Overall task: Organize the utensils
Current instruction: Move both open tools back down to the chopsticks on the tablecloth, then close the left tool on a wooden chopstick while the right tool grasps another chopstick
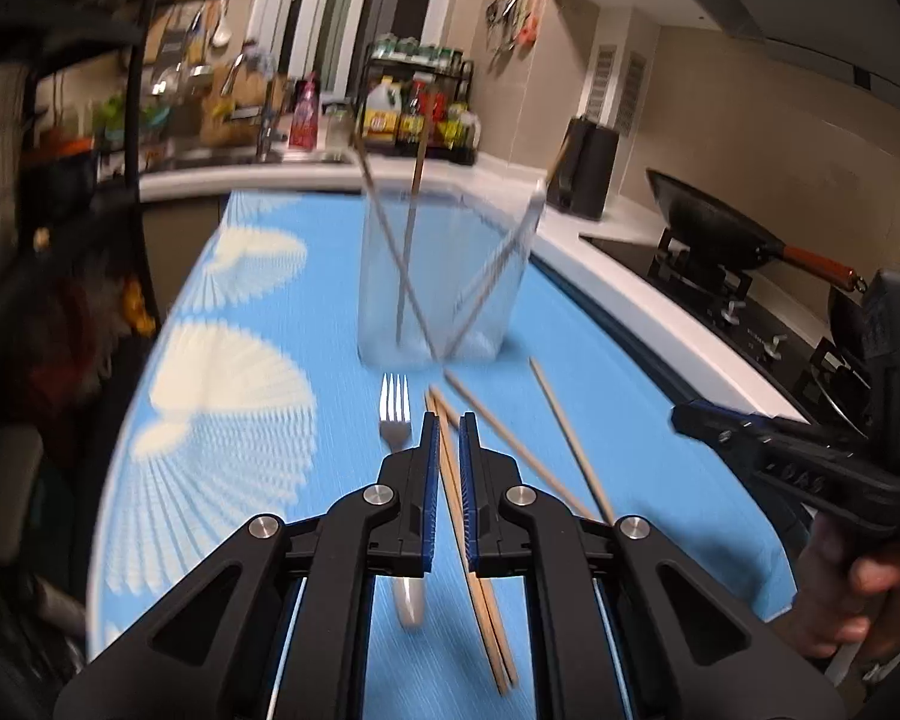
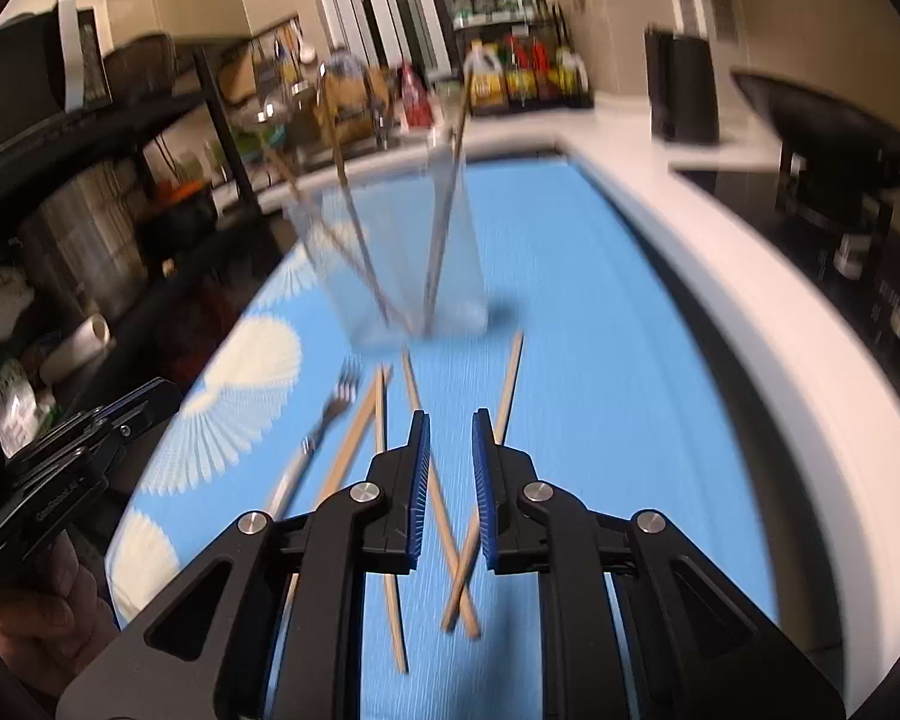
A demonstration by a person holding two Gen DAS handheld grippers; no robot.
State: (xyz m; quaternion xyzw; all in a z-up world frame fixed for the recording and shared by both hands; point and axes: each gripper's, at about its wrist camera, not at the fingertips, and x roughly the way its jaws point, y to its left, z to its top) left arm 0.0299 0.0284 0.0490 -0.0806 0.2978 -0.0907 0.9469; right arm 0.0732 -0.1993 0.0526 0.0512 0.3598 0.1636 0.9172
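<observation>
Chopsticks lie loose beside a fork on the blue mat at frame centre; others stand in the clear container above; left claw and right claw hover released, grasping nothing.

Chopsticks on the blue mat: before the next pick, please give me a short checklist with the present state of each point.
1. Left gripper open: ok, a gap shows between the jaws.
2. Left gripper lined up on a chopstick pair: ok, the pair runs through the gap.
3. Right gripper open and empty: ok.
4. Right gripper over the crossed chopsticks: ok, they lie below the gap.
5. Fork free of the left jaws: ok, it lies just left of them.
6. Cup upright, with room: ok, though blurred.
7. Height of the fingers above the mat: cannot tell.
</observation>
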